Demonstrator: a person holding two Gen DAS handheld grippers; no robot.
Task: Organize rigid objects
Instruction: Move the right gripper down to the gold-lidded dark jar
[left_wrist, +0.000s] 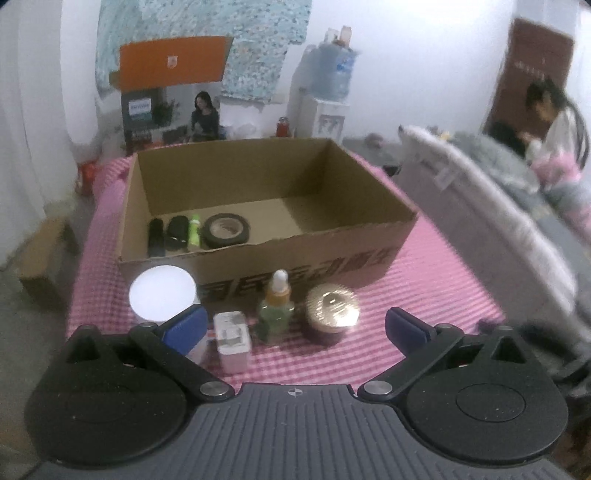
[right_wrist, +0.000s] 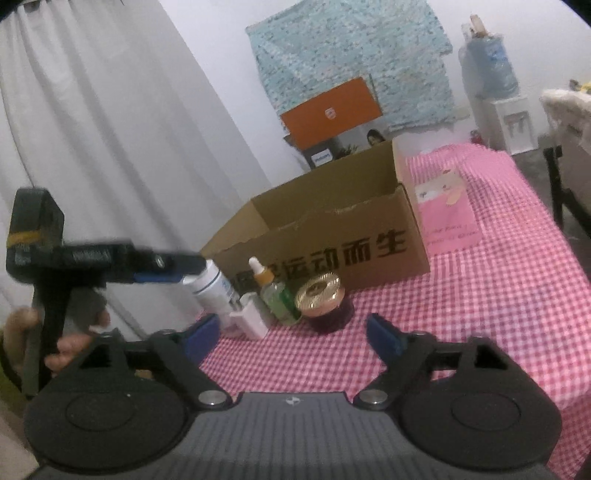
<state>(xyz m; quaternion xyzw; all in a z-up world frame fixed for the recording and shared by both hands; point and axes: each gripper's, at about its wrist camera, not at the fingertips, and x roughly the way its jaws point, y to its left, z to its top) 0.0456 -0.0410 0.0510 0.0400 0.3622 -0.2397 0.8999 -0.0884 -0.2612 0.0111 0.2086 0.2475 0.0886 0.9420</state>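
An open cardboard box (left_wrist: 236, 173) stands on the pink checked table (left_wrist: 436, 295). Inside it lie two black cylinders (left_wrist: 166, 234), a green tube (left_wrist: 194, 234) and a black tape roll (left_wrist: 226, 230). In front of the box stand a white-lidded jar (left_wrist: 162, 291), a small white plug (left_wrist: 232, 338), a green dropper bottle (left_wrist: 277, 312) and a gold-lidded jar (left_wrist: 332, 306). My left gripper (left_wrist: 293, 323) is open, with the plug and dropper bottle just beyond its fingers. My right gripper (right_wrist: 291, 332) is open and empty, short of the gold-lidded jar (right_wrist: 325, 299). In the right wrist view the left gripper (right_wrist: 173, 267) hovers over the white jar (right_wrist: 214, 291).
A pink gift bag (right_wrist: 447, 214) lies right of the box (right_wrist: 332, 254). White curtain (right_wrist: 110, 147) hangs left of the table. A water dispenser (left_wrist: 328, 107) and an orange box (left_wrist: 173, 62) stand behind. A seated person (left_wrist: 554, 125) and furry bedding (left_wrist: 480, 184) are at the right.
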